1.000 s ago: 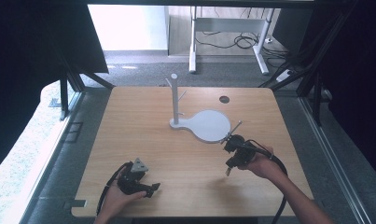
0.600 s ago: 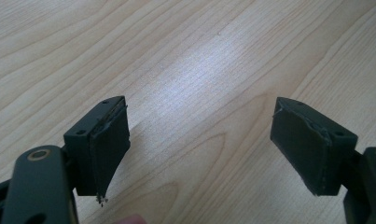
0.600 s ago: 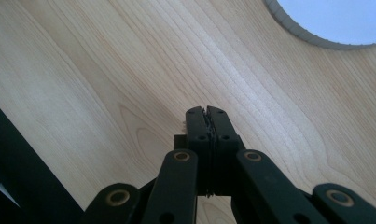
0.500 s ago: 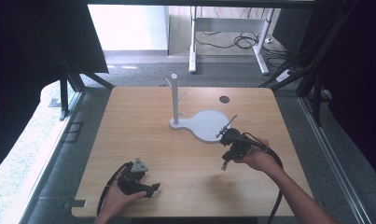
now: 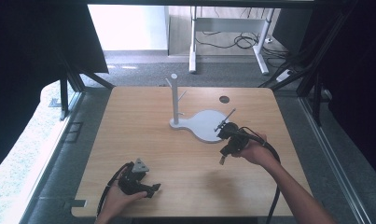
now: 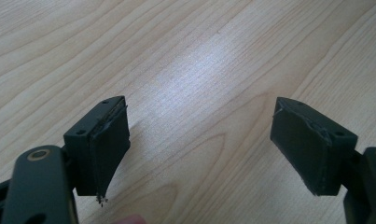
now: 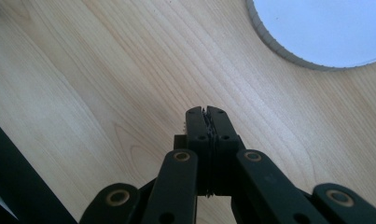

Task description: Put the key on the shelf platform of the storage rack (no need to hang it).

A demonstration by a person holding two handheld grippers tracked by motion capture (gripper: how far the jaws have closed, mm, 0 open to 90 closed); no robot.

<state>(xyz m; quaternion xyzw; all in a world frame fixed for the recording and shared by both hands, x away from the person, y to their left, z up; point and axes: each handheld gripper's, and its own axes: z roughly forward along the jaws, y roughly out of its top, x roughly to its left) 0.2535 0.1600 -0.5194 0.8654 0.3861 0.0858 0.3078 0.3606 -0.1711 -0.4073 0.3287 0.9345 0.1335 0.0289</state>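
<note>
Bearing no readable writing, the right claw stays closed beside the white stand base.

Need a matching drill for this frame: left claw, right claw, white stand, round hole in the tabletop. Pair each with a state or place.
Column 1:
1. left claw
2. right claw
3. white stand
4. round hole

Column 2:
A. far right part of the tabletop
B. jaws shut, nothing between them
C. middle of the table, upright post with pegs
D. jaws wide apart over bare wood

Pairs: 1-D, 2-B, 3-C, 4-A
</note>
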